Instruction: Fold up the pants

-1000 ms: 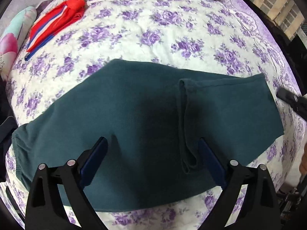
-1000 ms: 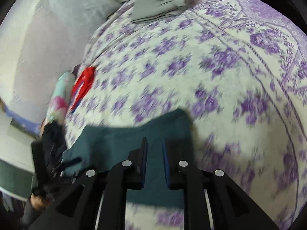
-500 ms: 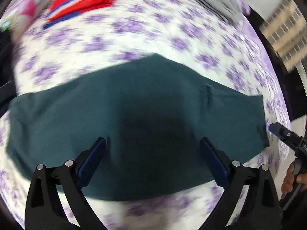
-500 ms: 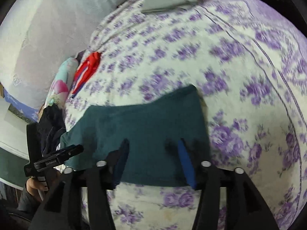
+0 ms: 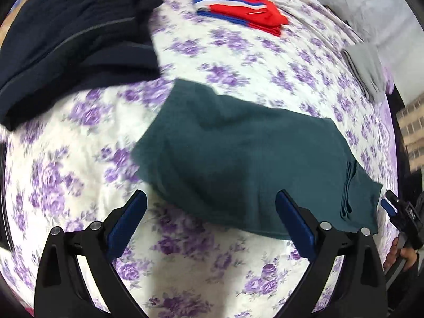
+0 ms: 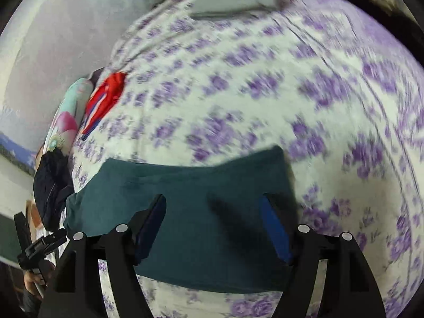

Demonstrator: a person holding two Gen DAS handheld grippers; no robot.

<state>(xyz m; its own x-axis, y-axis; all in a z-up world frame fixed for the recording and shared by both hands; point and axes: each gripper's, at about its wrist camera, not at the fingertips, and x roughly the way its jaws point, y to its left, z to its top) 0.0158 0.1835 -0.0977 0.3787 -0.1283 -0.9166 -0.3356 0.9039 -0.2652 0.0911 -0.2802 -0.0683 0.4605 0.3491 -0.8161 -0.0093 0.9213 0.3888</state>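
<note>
We see the folded pants (image 5: 246,159) on the bedsheet (image 5: 79,164); beyond them a striped garment (image 5: 238,8), and a dark jacket (image 5: 71,39) far left.

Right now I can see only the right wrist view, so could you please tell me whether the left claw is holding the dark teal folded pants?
Observer: No. The left claw is open over the near edge of the dark teal folded pants, with nothing gripped.
Operator: Thank you. Is the fold tidy at the end nearest my camera?
Observer: The layered edges stack fairly evenly there, with slight creasing.
Operator: And what is the dark heap at my far left?
Observer: It is a navy garment with a thin grey seam line, piled on the purple-flowered white bedsheet.
</note>
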